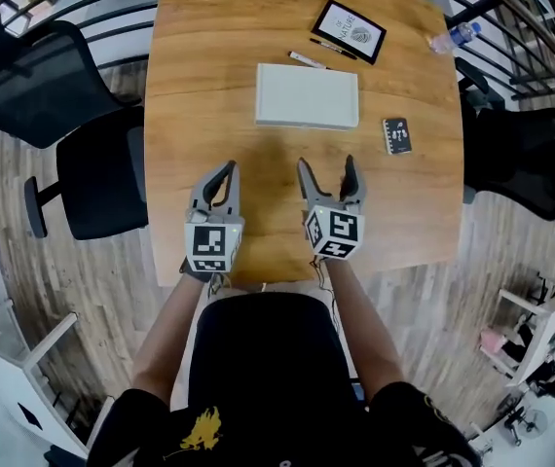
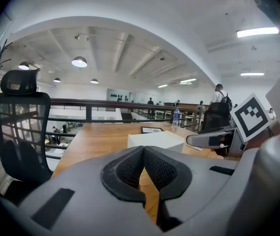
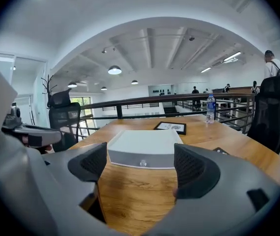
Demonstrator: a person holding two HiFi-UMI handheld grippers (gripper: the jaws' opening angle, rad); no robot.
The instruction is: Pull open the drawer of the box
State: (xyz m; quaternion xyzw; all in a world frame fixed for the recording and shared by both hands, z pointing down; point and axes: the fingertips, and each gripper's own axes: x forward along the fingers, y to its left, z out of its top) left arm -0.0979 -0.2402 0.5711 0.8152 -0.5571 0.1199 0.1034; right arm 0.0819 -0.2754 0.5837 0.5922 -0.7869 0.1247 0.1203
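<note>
Left tool (image 1: 221, 173) is closed on nothing; right tool (image 1: 326, 163) is open and empty. Box (image 1: 307, 96) sits mid-worktop (image 1: 209, 56), well ahead of both tools, with its drawer shut and knob (image 3: 140, 163) facing the right tool.

The table (image 1: 209, 66) is warm brown wood with a streaky grain. On it are a white box (image 1: 307, 95) with a grey drawer front (image 3: 141, 159), a black frame (image 1: 350, 30) around a white card, a white pen (image 1: 307, 59) and a blue-capped clear bottle (image 1: 453, 37). The left gripper (image 1: 227, 171) and right gripper (image 1: 326, 163) are grey with black, mesh-patterned pads (image 3: 194, 166), and their cubes (image 1: 211, 247) bear black-and-white square markers. The chairs (image 1: 102, 183) are black, the floor (image 1: 24, 280) is grey-brown planks and the shirt (image 1: 268, 358) is black with a yellow mark (image 1: 200, 428).
</note>
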